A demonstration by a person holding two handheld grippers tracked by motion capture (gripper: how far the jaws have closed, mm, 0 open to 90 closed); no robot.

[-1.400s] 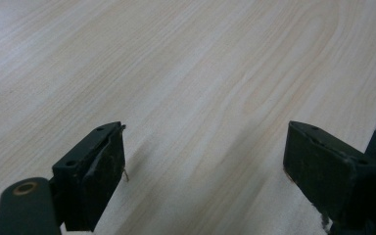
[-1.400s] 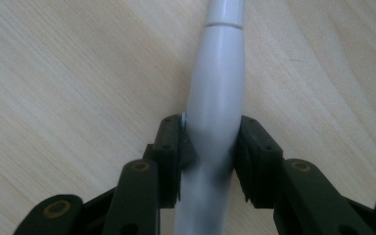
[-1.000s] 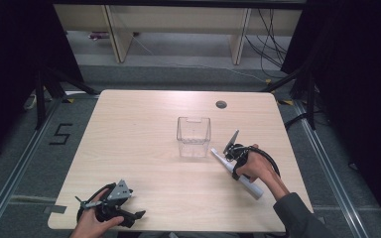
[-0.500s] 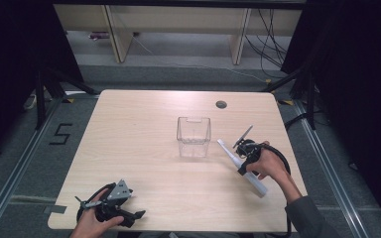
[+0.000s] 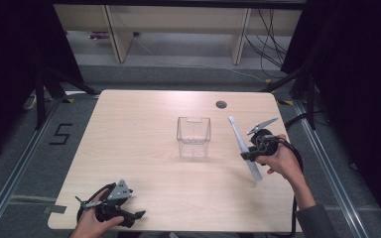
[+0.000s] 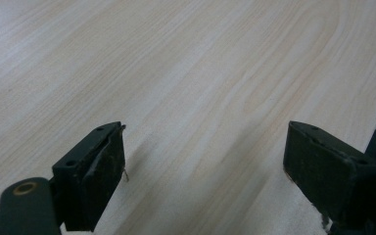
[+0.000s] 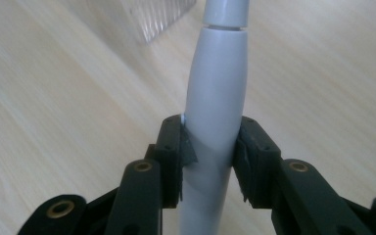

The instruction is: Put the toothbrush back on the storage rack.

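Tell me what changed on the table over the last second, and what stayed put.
The right gripper, its fingers clamped on the grey electric toothbrush, lifted it off the table and carried it a little to the right, away from the clear container; the brush now stands steeper, its head pointing up and away from the person. Nothing was released. The left gripper, fingers open, kept its place at the near left edge, and the container did not move.

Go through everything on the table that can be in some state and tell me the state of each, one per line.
Electric toothbrush: gripped at the handle, lifted off the table, tilted.
Clear container: upright, open-topped, empty.
Right claw: shut on the toothbrush handle.
Left claw: open, nothing between its jaws, low over the table.
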